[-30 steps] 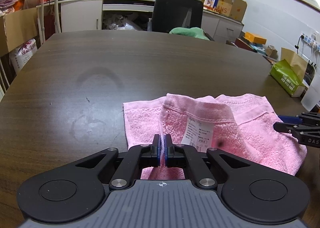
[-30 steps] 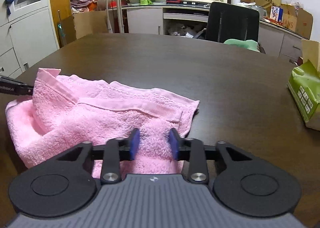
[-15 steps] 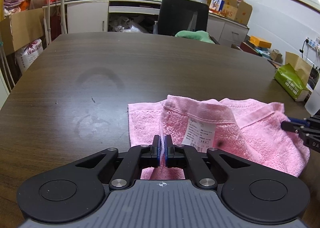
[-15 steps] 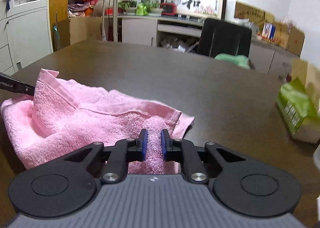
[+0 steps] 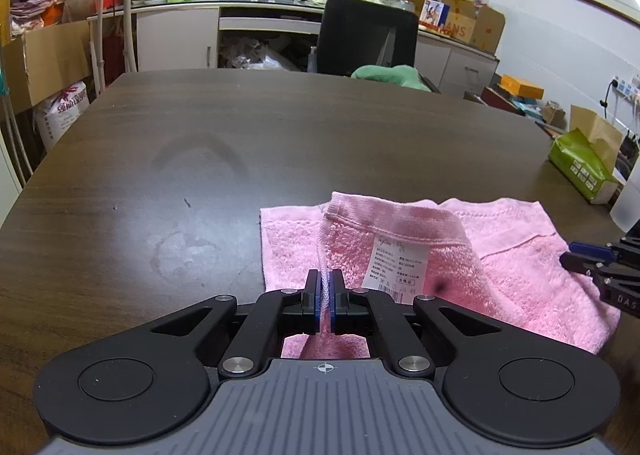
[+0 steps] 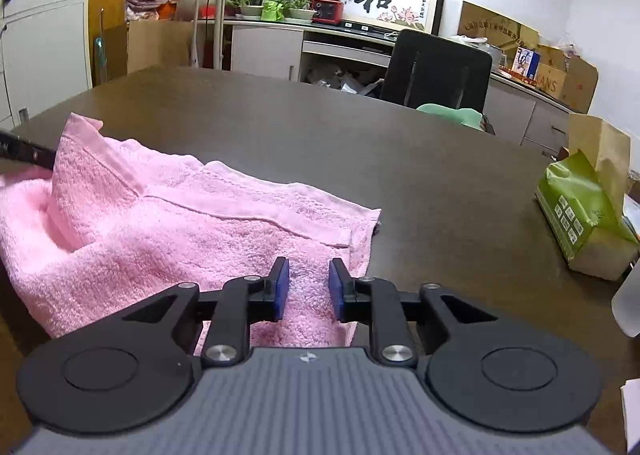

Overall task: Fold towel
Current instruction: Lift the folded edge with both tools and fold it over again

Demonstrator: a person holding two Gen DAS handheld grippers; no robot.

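Observation:
A pink towel [image 5: 500,267] lies partly folded on the dark wooden table [image 5: 200,175], a white care label [image 5: 400,267] facing up on its raised flap. My left gripper [image 5: 326,287] is shut on the towel's hemmed edge, which shows as a pink strip between the blue pads. It lifts that corner [image 6: 76,135] into a peak. My right gripper [image 6: 308,283] hovers over the towel [image 6: 180,231] near its right corner. Its jaws are opening, and the cloth lies flat in the gap without the pads pressing it. The right gripper's fingers [image 5: 588,259] show at the towel's right edge.
A green packet [image 6: 576,215] stands on the table right of the towel, with a translucent white container [image 5: 628,203] nearer the edge. A black office chair [image 5: 366,39] with a green cloth on it sits at the far side. Cabinets and boxes line the walls.
The right gripper's jaws narrowed over the towel half a second ago and now stand wider apart. The left gripper still holds the raised towel edge in the same place.

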